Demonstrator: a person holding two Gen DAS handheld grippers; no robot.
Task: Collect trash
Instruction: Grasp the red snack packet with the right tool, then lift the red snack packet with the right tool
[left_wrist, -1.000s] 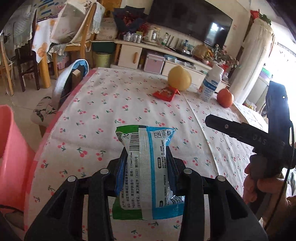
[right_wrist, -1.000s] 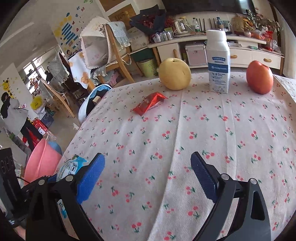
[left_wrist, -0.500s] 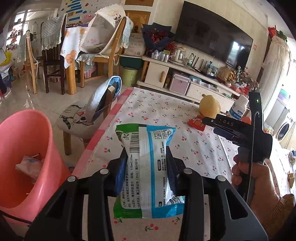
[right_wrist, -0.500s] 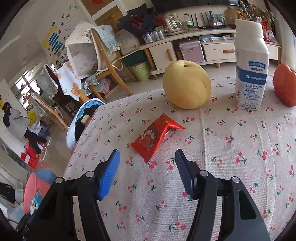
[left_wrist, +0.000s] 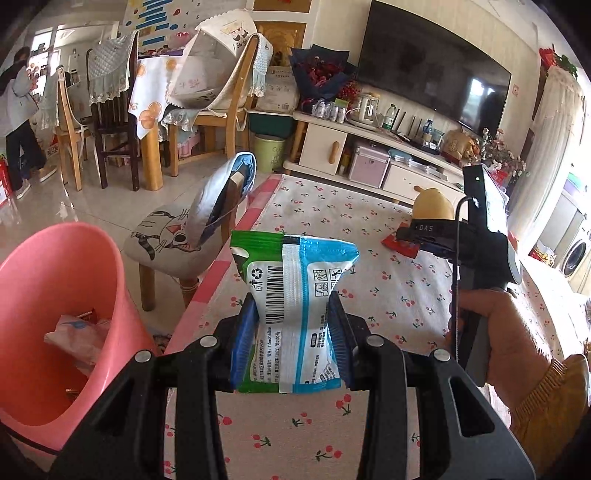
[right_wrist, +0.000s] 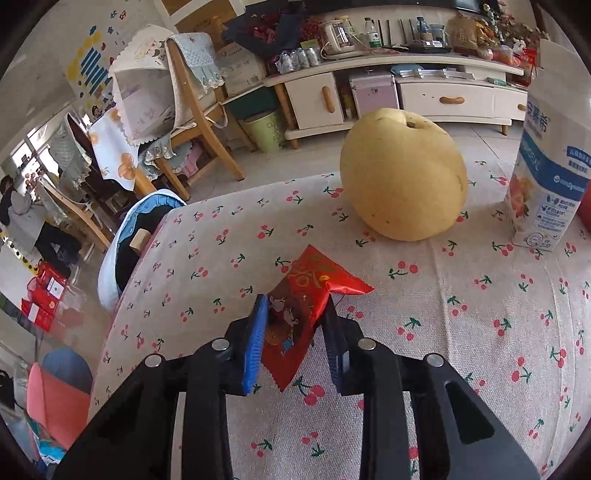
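Far left in the left wrist view: pink bin (left_wrist: 55, 314) on the floor beside the table (left_wrist: 332, 206), some rubbish already inside, now much more in frame than a second ago. Centre: left gripper (left_wrist: 291, 332) clamped on the blue-and-green wrapper (left_wrist: 291, 295), held clear of the cloth near the table's edge, close to the bin. Probably only a short carry left before the drop.

Further right: right gripper (right_wrist: 295, 332), jaws just closing from wide apart, now pinching the red wrapper (right_wrist: 299, 314) lying on the cloth in front of the yellow pear (right_wrist: 402, 177). Second piece of trash apparently secured but not yet lifted. Milk carton (right_wrist: 546, 177) standing at far right, not trash by the look of it.

Left wrist view alone: bin's contents and the person's right hand (left_wrist: 502, 328) around the tool handle. Right wrist view alone: pads meeting the red wrapper, hidden behind the tool in the other view.
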